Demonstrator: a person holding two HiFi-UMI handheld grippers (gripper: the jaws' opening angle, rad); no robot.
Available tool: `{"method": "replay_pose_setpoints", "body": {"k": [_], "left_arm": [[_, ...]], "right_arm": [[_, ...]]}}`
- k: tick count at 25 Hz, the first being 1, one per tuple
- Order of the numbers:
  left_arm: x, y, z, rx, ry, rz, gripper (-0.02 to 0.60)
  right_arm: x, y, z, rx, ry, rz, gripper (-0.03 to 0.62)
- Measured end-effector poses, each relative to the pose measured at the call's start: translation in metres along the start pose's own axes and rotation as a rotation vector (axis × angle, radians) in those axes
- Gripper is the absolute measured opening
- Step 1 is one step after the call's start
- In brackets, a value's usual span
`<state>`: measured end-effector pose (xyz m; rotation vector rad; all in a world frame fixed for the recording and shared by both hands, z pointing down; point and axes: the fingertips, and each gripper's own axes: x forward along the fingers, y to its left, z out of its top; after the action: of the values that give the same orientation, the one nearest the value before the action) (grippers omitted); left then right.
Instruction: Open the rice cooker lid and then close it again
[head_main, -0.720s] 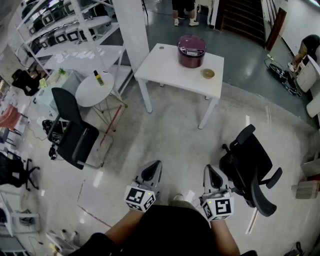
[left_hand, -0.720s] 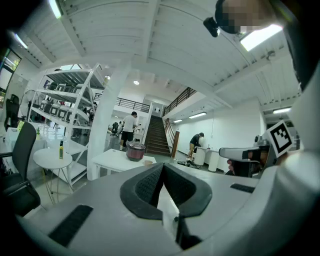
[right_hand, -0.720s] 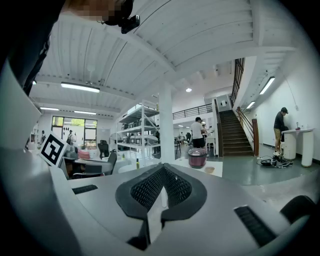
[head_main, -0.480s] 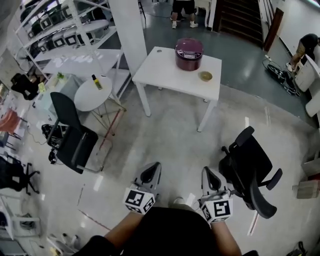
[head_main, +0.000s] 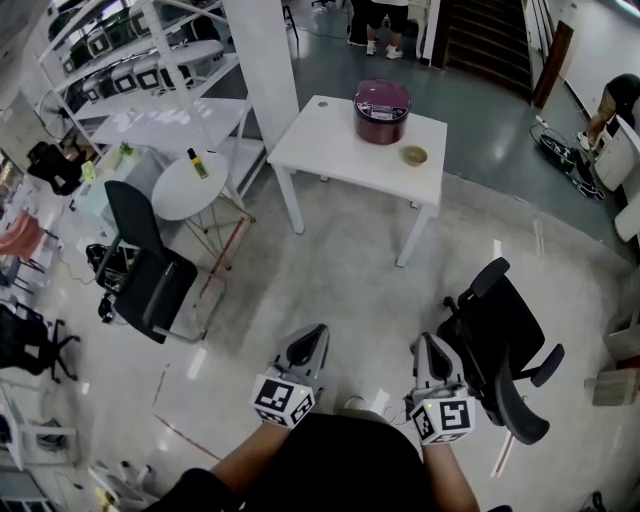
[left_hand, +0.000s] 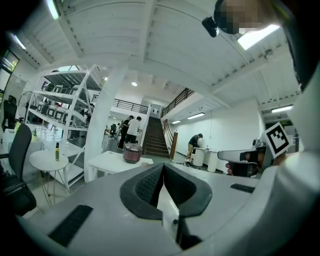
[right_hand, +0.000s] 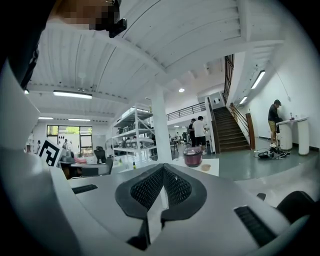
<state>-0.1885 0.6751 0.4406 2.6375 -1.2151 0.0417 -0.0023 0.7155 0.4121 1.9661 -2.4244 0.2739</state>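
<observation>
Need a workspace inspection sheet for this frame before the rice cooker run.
Surface: white table, mostly bare.
Job's things: rice cooker at table's far side, lid down.
Clutter: small bowl beside cooker.
Grippers: left gripper and right gripper shut, empty, well short of table.
Cables: dark tangle on floor at right, unclear.
Surroundings: black office chair, second chair, round side table with bottle, shelving, pillar, stairs.

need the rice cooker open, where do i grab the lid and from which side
Likely the lid at its near edge, from this side of the table: the cooker is shut, that side is free, the bowl sits right of it. Latch too small to see.
</observation>
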Motion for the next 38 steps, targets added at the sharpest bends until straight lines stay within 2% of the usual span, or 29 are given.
{"method": "replay_pose_setpoints", "body": {"k": [4, 9, 12, 13, 15, 17, 20, 24, 32, 38], "left_arm": [[0.001, -0.005, -0.003, -0.005, 0.008, 0.004, 0.003], [-0.002, -0.008, -0.005, -0.002, 0.010, 0.019, 0.005], [-0.002, -0.010, -0.008, 0.002, 0.009, 0.002, 0.014], [-0.001, -0.010, -0.010, 0.000, 0.011, -0.005, 0.054], [-0.001, -0.011, -0.014, -0.010, 0.020, -0.006, 0.132], [-0.001, -0.008, -0.018, -0.012, 0.043, 0.005, 0.203], [-0.002, -0.006, -0.027, -0.009, 0.084, 0.006, 0.253], [-0.001, -0.006, -0.034, -0.053, 0.083, 0.011, 0.259], [0.003, 0.001, -0.043, -0.087, 0.080, 0.041, 0.259], [0.041, 0.024, -0.034, -0.086, 0.073, 0.018, 0.259]], "right_arm": [[-0.003, 0.001, 0.003, -0.001, -0.032, 0.037, -0.009], [-0.006, -0.003, -0.004, -0.006, -0.001, 0.053, -0.009], [-0.008, -0.009, -0.011, -0.008, 0.016, 0.048, -0.008], [-0.009, -0.012, -0.012, -0.008, 0.017, 0.039, 0.024], [-0.011, -0.018, -0.014, -0.006, 0.022, 0.023, 0.143], [-0.012, -0.021, -0.016, -0.007, 0.032, 0.017, 0.180], [-0.013, -0.023, -0.018, -0.008, 0.043, 0.015, 0.193], [-0.016, -0.031, -0.024, 0.004, 0.055, 0.010, 0.195], [-0.017, -0.041, -0.044, 0.025, 0.105, 0.026, 0.195], [0.023, -0.051, -0.045, 0.024, 0.113, 0.027, 0.195]]}}
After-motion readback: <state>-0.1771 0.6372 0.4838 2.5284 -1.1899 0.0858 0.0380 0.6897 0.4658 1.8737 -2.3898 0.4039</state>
